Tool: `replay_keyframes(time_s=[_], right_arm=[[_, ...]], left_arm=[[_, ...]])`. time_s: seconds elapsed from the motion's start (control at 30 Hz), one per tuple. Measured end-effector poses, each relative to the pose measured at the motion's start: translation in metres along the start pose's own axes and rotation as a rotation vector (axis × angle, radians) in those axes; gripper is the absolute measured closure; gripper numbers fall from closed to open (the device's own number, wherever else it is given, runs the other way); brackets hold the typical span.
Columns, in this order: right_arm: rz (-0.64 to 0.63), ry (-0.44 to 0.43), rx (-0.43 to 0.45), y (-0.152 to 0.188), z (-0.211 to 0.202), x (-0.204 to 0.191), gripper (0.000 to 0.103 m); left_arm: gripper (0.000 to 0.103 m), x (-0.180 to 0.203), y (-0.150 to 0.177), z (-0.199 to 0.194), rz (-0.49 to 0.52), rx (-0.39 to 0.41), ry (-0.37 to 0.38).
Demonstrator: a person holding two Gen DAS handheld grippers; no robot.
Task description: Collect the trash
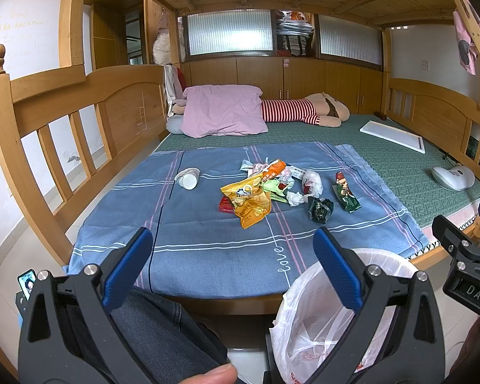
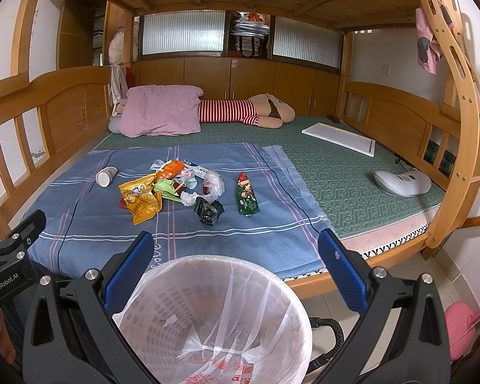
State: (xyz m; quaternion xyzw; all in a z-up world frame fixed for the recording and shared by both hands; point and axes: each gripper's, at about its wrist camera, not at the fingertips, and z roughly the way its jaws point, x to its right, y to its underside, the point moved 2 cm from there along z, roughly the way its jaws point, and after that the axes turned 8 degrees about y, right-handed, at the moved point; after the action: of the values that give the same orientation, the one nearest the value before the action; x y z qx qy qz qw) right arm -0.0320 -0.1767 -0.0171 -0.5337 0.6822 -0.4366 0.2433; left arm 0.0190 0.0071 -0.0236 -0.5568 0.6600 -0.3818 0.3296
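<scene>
Trash lies in a pile on a blue sheet on the bed: a yellow chip bag, an orange wrapper, a dark crumpled wrapper, a green snack packet, a white paper cup and crumpled tissue. A white bin with a plastic liner stands on the floor before the bed. My left gripper is open and empty. My right gripper is open and empty above the bin.
A pink pillow, a striped plush toy, a white board and a white mouse-shaped object lie on the green mat. Wooden bed rails flank both sides. My knee is below the left gripper.
</scene>
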Motion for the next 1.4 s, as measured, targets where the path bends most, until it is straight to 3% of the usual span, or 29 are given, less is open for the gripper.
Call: replay_keyframes(time_s=[0.87,1.23,1.4], right_arm=[[0.0,-0.001,-0.003,0.0,0.001,0.0,0.003],[0.004,0.053,-0.004,0.0,0.007,-0.008,0.003],[0.06,0.005,-0.032,-0.008,0.023,-0.011,0.003]], left_arm=[[0.003,-0.001,0.002,0.001,-0.002,-0.005,0.0],[0.003,-0.008,0.016,0.021,0.001,-0.071,0.02],[0.003,-0.026,0.02,0.036,-0.006,-0.113,0.054]])
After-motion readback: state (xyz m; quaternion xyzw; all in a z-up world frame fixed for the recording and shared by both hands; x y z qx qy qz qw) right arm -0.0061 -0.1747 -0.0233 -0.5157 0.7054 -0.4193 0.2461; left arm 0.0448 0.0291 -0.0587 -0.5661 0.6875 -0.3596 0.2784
